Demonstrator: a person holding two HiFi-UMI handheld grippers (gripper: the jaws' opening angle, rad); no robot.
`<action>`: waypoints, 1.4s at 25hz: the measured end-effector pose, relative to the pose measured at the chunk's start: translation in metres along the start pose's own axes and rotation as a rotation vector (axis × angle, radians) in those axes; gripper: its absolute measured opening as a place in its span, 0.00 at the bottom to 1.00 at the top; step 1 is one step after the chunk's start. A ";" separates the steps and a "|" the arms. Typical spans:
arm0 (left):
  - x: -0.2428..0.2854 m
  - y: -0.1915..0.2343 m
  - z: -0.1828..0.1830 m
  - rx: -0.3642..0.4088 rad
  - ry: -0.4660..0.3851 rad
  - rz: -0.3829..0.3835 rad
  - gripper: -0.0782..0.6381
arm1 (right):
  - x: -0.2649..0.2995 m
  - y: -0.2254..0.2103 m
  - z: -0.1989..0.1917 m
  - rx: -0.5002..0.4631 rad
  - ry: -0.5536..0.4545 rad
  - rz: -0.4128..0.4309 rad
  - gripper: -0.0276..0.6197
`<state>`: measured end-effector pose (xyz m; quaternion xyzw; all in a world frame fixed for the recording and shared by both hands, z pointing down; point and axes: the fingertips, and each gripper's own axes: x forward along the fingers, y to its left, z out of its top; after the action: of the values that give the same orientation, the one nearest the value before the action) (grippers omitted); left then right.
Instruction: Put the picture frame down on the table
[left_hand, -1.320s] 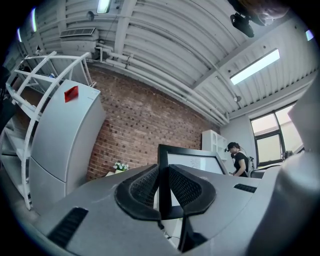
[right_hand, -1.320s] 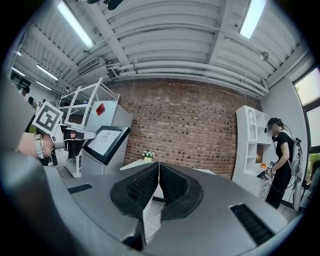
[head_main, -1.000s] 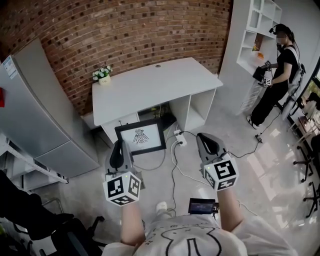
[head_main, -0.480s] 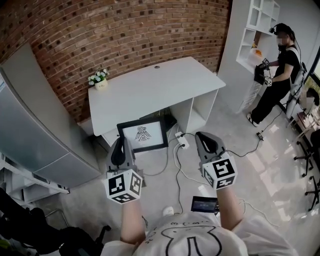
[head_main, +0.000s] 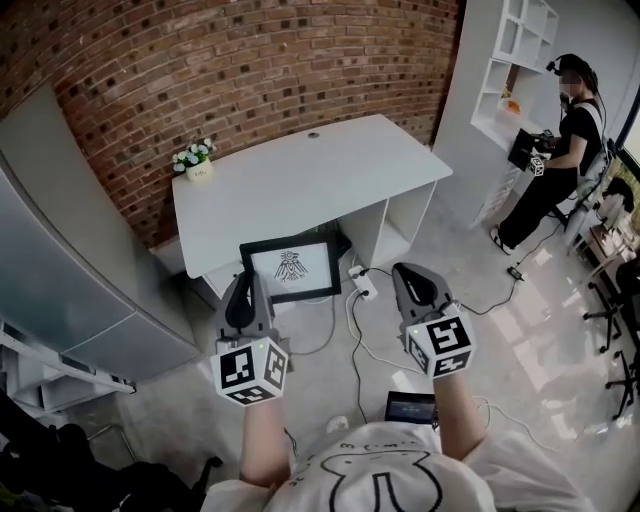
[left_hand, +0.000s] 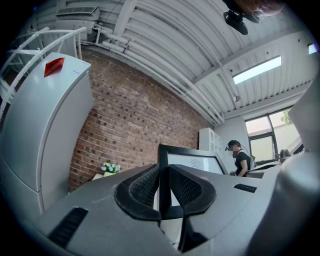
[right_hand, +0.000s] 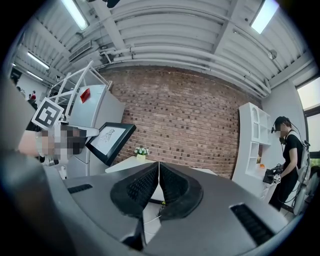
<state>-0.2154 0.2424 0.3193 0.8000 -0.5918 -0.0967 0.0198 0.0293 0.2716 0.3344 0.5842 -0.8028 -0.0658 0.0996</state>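
A black picture frame (head_main: 291, 268) with a white sheet and a small dark drawing hangs in the air in front of the white table (head_main: 300, 180). My left gripper (head_main: 247, 297) is shut on the frame's lower left edge, and the frame (left_hand: 190, 162) rises upright between its jaws in the left gripper view. The frame (right_hand: 109, 140) also shows at the left of the right gripper view. My right gripper (head_main: 408, 281) is shut with nothing in it, off to the right of the frame and apart from it, above the floor.
A small pot of white flowers (head_main: 197, 160) stands at the table's far left corner. A grey fridge (head_main: 70, 260) is at the left, a brick wall behind. Cables and a power strip (head_main: 360, 283) lie on the floor. A person (head_main: 550, 165) stands by white shelves at right.
The frame and my left gripper have shifted slightly right and toward the table. The table sits a little nearer in view. My right gripper has barely moved.
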 end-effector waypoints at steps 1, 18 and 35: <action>0.001 0.003 -0.002 -0.002 0.004 0.002 0.21 | 0.003 0.002 0.000 -0.002 0.000 0.002 0.07; 0.071 -0.001 -0.017 0.002 -0.005 0.038 0.21 | 0.068 -0.031 -0.014 -0.002 -0.006 0.066 0.07; 0.199 -0.024 -0.022 0.032 -0.019 0.071 0.21 | 0.178 -0.129 -0.012 0.033 -0.045 0.099 0.07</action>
<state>-0.1325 0.0586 0.3113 0.7779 -0.6213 -0.0941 0.0047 0.0988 0.0629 0.3325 0.5437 -0.8337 -0.0606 0.0749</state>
